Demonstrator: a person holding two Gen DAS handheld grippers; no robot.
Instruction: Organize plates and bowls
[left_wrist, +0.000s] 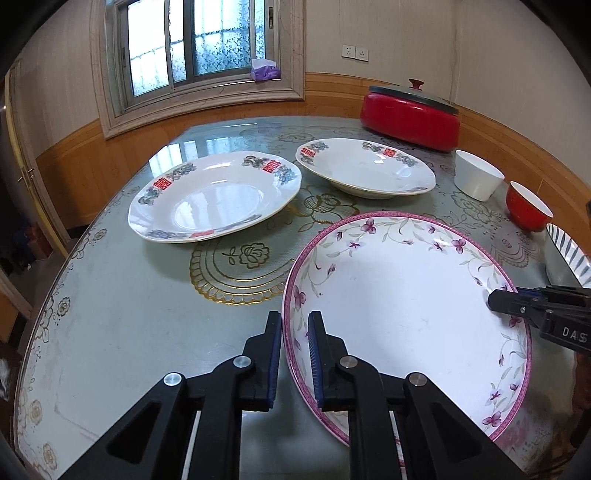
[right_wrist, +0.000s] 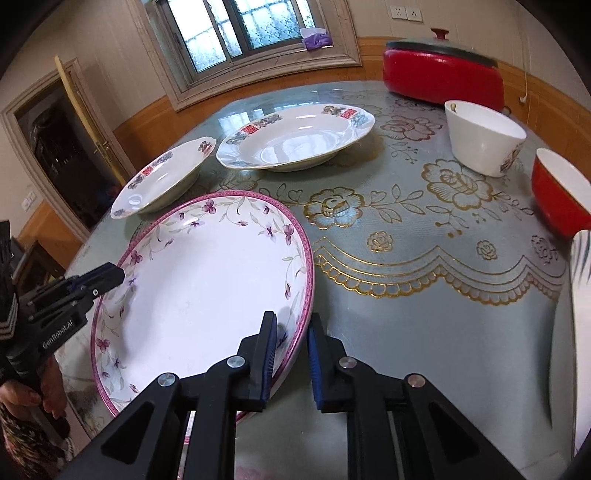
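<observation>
A pink-rimmed floral plate (left_wrist: 406, 314) (right_wrist: 192, 288) is held between both grippers, a little above the table. My left gripper (left_wrist: 294, 325) is shut on its left rim. My right gripper (right_wrist: 291, 325) is shut on its right rim. Each gripper shows in the other's view, the right one (left_wrist: 495, 301) and the left one (right_wrist: 118, 275), both at the plate's edges. Two white plates with red and grey rim patterns (left_wrist: 214, 195) (left_wrist: 365, 168) lie farther back, also seen in the right wrist view (right_wrist: 295, 136) (right_wrist: 162, 177).
A white bowl (left_wrist: 476, 175) (right_wrist: 484, 136), a red bowl (left_wrist: 528, 210) (right_wrist: 561, 195) and a striped dish (left_wrist: 569, 251) (right_wrist: 581, 332) stand on the right. A red lidded pot (left_wrist: 410, 118) (right_wrist: 443, 77) sits at the back. The table (left_wrist: 129, 314) has a floral cloth.
</observation>
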